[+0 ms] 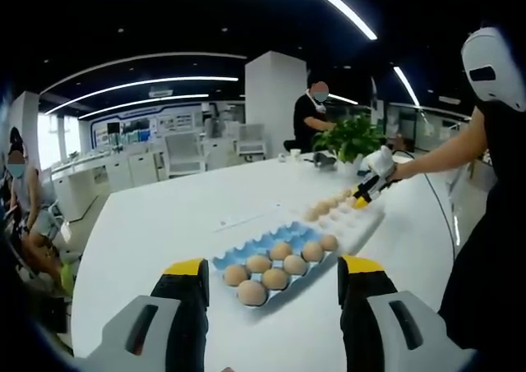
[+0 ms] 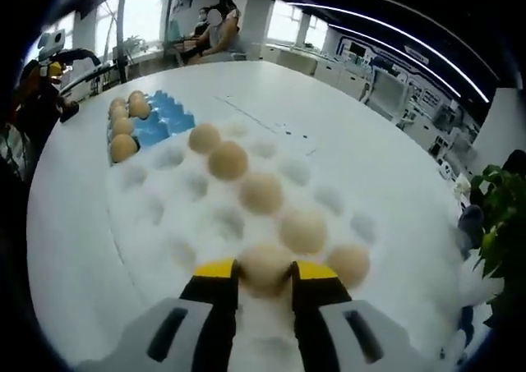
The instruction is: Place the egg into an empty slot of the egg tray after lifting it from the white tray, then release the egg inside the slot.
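the right tongs (image 2: 263,280) sit low over the white tray (image 2: 156,232), their yellow-tipped jaws drawn narrow against the two sides of an egg (image 2: 265,265) that rests in a near slot. the jaws touch the shell, so i judge the grasp as made, but the egg looks seated in its cup and not yet lifted. other eggs lie in a diagonal row across the white tray, with many hollow cups around them.

the blue egg tray (image 2: 164,124) lies just beyond the white tray on the bench (image 2: 345,134), the two touching or nearly so. in the left gripper view the blue egg tray (image 1: 246,255) carries a cluster of eggs, and several cups along its far edge look free; one of those would do for the drop.

the left tongs (image 1: 271,294) hover wide and hold nothing, pointed at the blue egg tray from the near side. from there the right tongs (image 1: 367,190) show at the far end of the white tray (image 1: 362,220), held out by a person's arm.

so the task is at its start: the grip is on, while the lift, the carry across to the blue egg tray, the lowering into a free cup and the letting go are all left. the shell is smooth and brittle, so the squeeze should stay light.
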Tool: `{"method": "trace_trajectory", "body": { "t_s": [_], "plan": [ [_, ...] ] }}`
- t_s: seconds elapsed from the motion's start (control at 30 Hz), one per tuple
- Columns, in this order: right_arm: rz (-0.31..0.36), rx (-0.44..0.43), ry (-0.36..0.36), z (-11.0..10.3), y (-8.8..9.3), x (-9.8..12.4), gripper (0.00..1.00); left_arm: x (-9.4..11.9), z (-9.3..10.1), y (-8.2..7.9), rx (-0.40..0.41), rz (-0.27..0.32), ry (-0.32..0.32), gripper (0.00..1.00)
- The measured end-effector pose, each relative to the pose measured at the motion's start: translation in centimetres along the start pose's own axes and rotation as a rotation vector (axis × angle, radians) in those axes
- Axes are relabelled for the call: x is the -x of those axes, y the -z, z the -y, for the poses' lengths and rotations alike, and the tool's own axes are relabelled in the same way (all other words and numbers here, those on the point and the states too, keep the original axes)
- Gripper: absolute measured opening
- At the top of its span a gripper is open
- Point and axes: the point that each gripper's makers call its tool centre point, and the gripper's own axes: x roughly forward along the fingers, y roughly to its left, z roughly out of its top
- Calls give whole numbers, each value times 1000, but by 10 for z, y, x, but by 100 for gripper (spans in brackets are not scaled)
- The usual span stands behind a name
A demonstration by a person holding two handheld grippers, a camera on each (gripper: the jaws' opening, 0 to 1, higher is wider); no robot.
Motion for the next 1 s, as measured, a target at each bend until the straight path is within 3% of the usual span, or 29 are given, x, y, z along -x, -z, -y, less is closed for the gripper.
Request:
{"method": "trace_trajectory", "body": {
  "t_s": [0.57, 1.0],
  "plan": [
    [-1, 91, 18, -2, -10, 11, 24, 0, 0, -1, 8, 8, -3, 63],
    [77, 111, -10, -10, -50, 27, 24, -1, 1, 0, 4, 10, 6, 63]
  ]
}}
